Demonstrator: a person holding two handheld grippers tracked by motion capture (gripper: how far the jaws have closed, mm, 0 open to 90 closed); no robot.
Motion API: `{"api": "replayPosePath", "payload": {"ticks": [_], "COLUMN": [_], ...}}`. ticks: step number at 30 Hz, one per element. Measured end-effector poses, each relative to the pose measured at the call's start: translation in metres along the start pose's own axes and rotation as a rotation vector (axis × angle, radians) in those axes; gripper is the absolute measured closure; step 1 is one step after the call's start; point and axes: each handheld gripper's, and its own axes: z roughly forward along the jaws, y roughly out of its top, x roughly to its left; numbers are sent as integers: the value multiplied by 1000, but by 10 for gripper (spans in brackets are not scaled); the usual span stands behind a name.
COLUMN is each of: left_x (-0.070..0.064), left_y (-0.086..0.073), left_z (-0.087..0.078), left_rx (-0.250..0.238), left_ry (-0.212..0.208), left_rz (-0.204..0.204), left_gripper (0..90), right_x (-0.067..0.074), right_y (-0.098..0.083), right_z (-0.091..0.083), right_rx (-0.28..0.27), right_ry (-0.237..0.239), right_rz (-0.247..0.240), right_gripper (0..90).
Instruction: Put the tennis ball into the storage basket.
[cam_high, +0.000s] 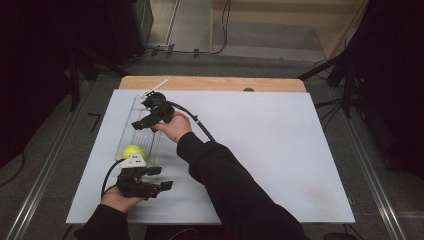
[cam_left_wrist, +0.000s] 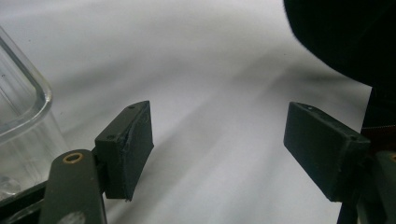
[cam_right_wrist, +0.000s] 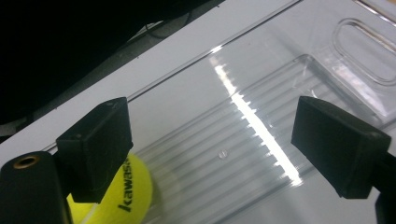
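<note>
A yellow tennis ball (cam_high: 134, 151) lies at the near end of a long clear plastic tray (cam_high: 142, 137) on the left side of the white table (cam_high: 260, 150). My right gripper (cam_high: 144, 117) reaches across over the tray's far half, open with nothing between its jaws. In the right gripper view the gripper (cam_right_wrist: 212, 126) hovers above the ribbed tray floor (cam_right_wrist: 261, 93), and the ball (cam_right_wrist: 126, 196) peeks out beside its left jaw. My left gripper (cam_high: 162, 178) rests low just in front of the tray, open and empty. In the left gripper view that gripper (cam_left_wrist: 217, 144) faces bare table, with the tray's corner (cam_left_wrist: 23, 116) at left.
The person's right forearm in a dark sleeve (cam_high: 235, 190) crosses the table's middle, and the sleeve (cam_left_wrist: 345, 37) also fills the upper right of the left gripper view. A wooden edge (cam_high: 210, 83) borders the far side. Dark stands and cables surround the table.
</note>
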Motion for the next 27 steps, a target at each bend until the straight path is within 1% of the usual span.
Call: {"api": "replayPosePath", "payload": {"ticks": [5, 6, 9, 15, 18, 21, 23, 27], "left_x": [0, 0, 0, 0, 0, 0, 0, 1], "left_y": [0, -1, -1, -1, 0, -1, -1, -1], "left_z": [0, 0, 0, 0, 1, 1, 1, 1], "left_rx": [0, 0, 1, 2, 3, 8, 4, 4], "left_ry": [3, 3, 5, 10, 8, 9, 8, 9], "left_rz": [-2, -1, -3, -2, 0, 0, -1, 0], "left_gripper": [245, 245, 245, 245, 245, 245, 245, 245], "right_x": [-4, -5, -8, -11, -14, -18, -20, -21], "right_y": [-6, -7, -11, -20, -26, -31, -33, -39], "right_z": [-12, -13, -17, -29, -38, -46, -52, -62], "right_rx": [12, 12, 20, 20, 17, 18, 13, 14], "right_ry": [-4, -5, -3, -14, -9, -9, -9, -12], "right_rz": [0, -5, 2, 1, 13, 15, 7, 14], "right_gripper": [116, 117, 118, 124, 129, 132, 132, 143]}}
